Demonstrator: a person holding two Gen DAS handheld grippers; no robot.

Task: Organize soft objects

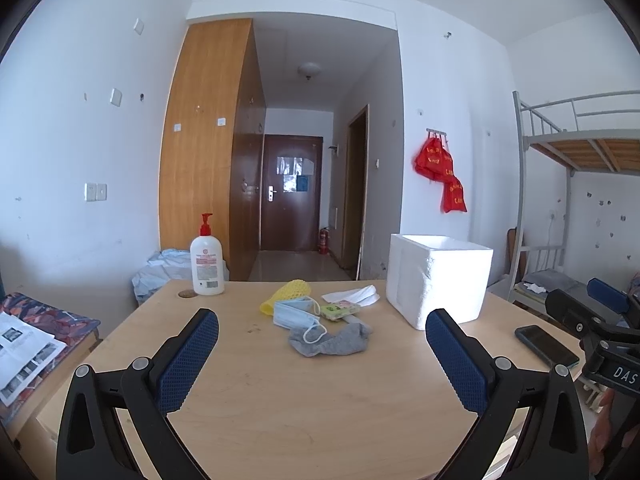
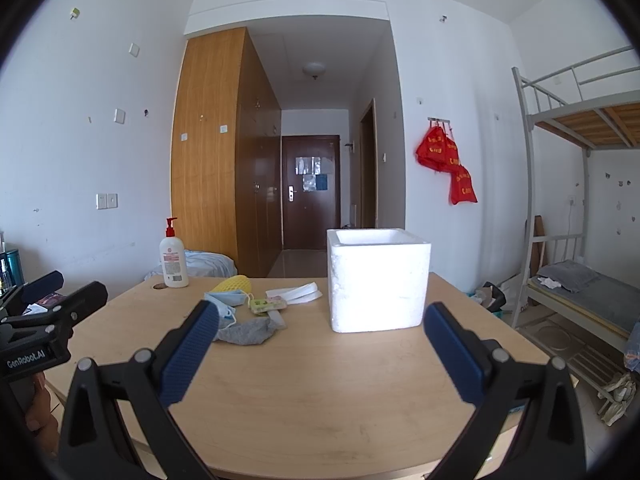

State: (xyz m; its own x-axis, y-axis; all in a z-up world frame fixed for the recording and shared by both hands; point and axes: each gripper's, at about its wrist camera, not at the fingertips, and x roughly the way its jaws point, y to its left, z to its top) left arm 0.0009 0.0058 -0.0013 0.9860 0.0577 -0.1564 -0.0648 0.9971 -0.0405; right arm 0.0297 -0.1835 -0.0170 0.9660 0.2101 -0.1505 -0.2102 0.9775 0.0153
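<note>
Nothing sorted yet: both of your tools hang released above the bench.

The sock [image 1: 330, 342], mask [image 1: 294, 312], yellow net [image 1: 286, 294] and white cloth [image 1: 354, 295] lie piled left of the foam box [image 2: 378, 280]; all 4 remain to go in.
</note>
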